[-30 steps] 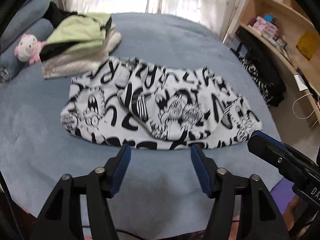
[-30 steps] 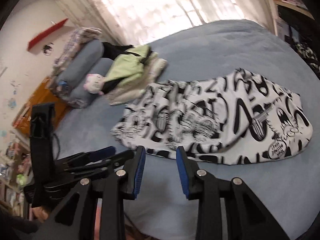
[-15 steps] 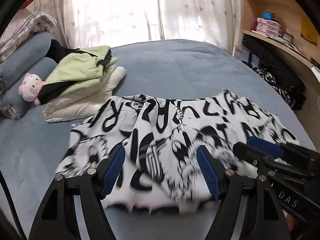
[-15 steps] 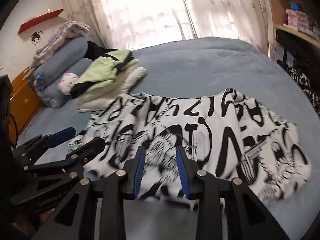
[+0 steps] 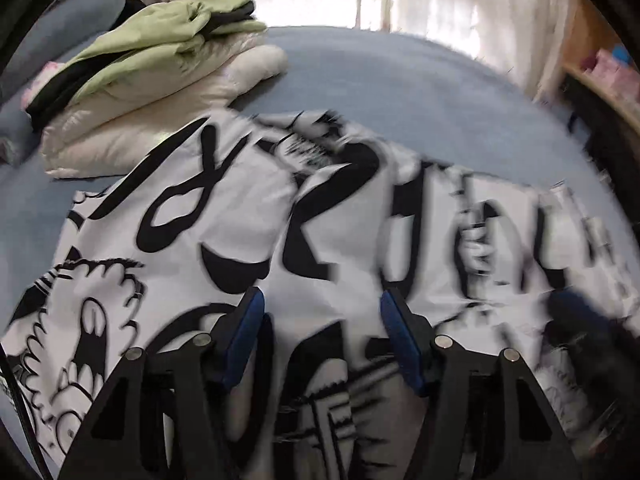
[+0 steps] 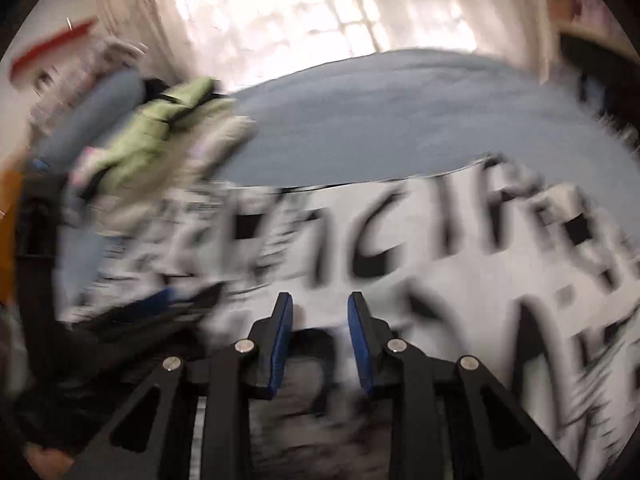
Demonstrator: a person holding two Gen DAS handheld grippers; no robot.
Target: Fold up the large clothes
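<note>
Left wrist view: the printed garment (image 5: 248,216) lies spread on the blue bed (image 5: 400,92), just right of and near a folded stack (image 5: 152,80). The left gripper (image 5: 320,328) is over its near part, jaws apart and closing, cloth between the pads, none pinched. In the blurred right view, the right gripper (image 6: 320,332) is closing on a narrower gap over the same cloth (image 6: 460,280). It looks light, soft and limp, likely to sag and bunch; pinching the near hem at two spread points seems best.
</note>
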